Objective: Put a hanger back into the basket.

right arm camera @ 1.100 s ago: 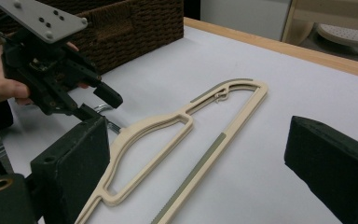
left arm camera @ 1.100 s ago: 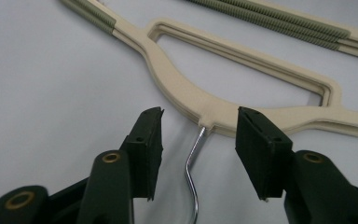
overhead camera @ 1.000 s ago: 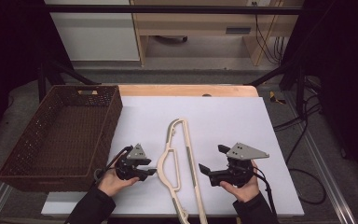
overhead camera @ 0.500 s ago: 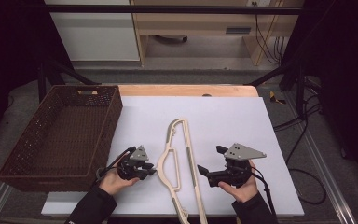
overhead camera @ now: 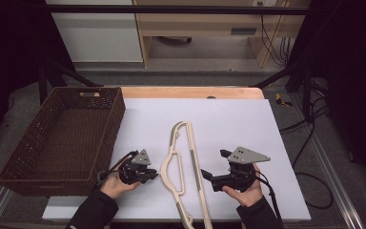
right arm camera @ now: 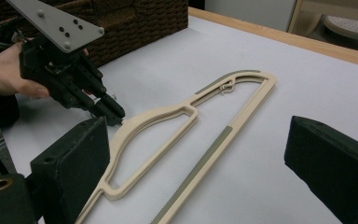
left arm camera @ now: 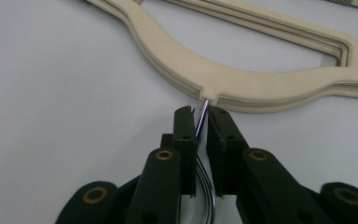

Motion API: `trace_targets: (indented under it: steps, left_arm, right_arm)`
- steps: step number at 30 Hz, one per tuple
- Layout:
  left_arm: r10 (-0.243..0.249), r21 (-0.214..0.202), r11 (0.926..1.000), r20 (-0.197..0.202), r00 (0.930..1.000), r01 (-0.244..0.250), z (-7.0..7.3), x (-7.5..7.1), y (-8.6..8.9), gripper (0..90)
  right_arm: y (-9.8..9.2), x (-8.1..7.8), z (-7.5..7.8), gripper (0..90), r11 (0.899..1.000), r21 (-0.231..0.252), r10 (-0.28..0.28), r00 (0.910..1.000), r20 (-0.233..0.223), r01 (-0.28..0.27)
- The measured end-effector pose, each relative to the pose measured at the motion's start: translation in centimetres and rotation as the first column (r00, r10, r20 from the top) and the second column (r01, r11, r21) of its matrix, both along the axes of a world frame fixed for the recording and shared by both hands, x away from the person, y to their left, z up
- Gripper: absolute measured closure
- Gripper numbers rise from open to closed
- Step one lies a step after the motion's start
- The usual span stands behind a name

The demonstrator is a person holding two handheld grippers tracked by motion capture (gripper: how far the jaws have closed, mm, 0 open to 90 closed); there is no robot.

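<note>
Basket [overhead camera: 62, 138] is sitting just left of my left gripper [overhead camera: 153, 176], on the far side of it. Left gripper's jaws have just been closing and are now pinching the thin metal hook [left arm camera: 202, 119] of the cream hanger [overhead camera: 183, 169]; the hook is sticking up between the pads right where it leaves the hanger's curved top edge. Hanger is lying flat on the white table sheet [overhead camera: 228, 119], directly ahead of the left jaws and stretching away to the right, between both grippers. Right gripper [overhead camera: 205, 175] is resting in my hand just right of the hanger, jaws spread wide and holding nothing, its tip pointing at the hanger's long bar [right arm camera: 200, 168].
</note>
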State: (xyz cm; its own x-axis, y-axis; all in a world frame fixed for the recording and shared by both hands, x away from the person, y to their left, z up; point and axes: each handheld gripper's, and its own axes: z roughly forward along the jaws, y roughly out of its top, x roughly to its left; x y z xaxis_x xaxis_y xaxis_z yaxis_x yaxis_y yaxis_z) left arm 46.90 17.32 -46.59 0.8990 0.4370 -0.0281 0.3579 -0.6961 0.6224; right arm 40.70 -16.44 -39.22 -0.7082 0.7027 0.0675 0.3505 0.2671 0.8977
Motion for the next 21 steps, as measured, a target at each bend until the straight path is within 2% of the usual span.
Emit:
trace_targets:
  steps: [2, 4, 6, 8, 9, 15, 18, 21]
  left_arm:
    - [-0.018, 0.019, 0.9997, 0.016, 0.9997, 0.018, 0.1, 0.0, 0.1, 82.1]
    - [-0.006, 0.005, 1.0000, 0.013, 0.9999, 0.006, 0.1, -0.1, 0.0, 82.2]
    - [-0.026, 0.023, 0.9994, 0.014, 0.9996, 0.026, 0.2, -0.1, 0.1, 83.0]
    - [-0.031, 0.014, 0.9994, 0.012, 0.9995, 0.031, 0.4, -0.1, 0.1, 83.9]
    - [-0.026, -0.013, 0.9996, 0.000, 0.9997, 0.026, 0.4, -0.2, 0.1, 83.9]
    - [-0.028, -0.018, 0.9995, 0.007, 0.9996, 0.028, 0.6, -0.3, 0.2, 85.6]
    - [-0.030, -0.039, 0.9988, 0.013, 0.9995, 0.030, 1.0, -0.5, 0.3, 86.5]
    - [-0.044, -0.023, 0.9987, 0.036, 0.9984, 0.044, 1.6, -0.9, 0.3, 86.9]
  right_arm:
    - [0.0, 0.0, 0.0, 6.9, 1.000, -0.001, 0.002, 1.0000, -0.002, -0.002]
    - [0.0, 0.0, 0.0, 6.9, 1.000, 0.000, 0.000, 1.0000, -0.004, 0.000]
    - [0.0, 0.0, -0.1, 6.8, 1.000, -0.003, 0.004, 1.0000, -0.003, -0.004]
    - [0.0, 0.1, -0.1, 6.8, 1.000, -0.004, 0.005, 1.0000, -0.002, -0.005]
    - [0.0, 0.1, -0.1, 6.8, 1.000, -0.004, 0.004, 1.0000, -0.002, -0.004]
    - [0.2, 0.1, -0.2, 7.2, 1.000, -0.008, 0.008, 0.9999, -0.009, -0.008]
    - [0.3, 0.1, -0.3, 7.9, 1.000, -0.010, 0.012, 0.9999, -0.011, -0.012]
    - [0.4, 0.0, -0.3, 8.5, 1.000, -0.010, 0.012, 0.9998, -0.013, -0.013]
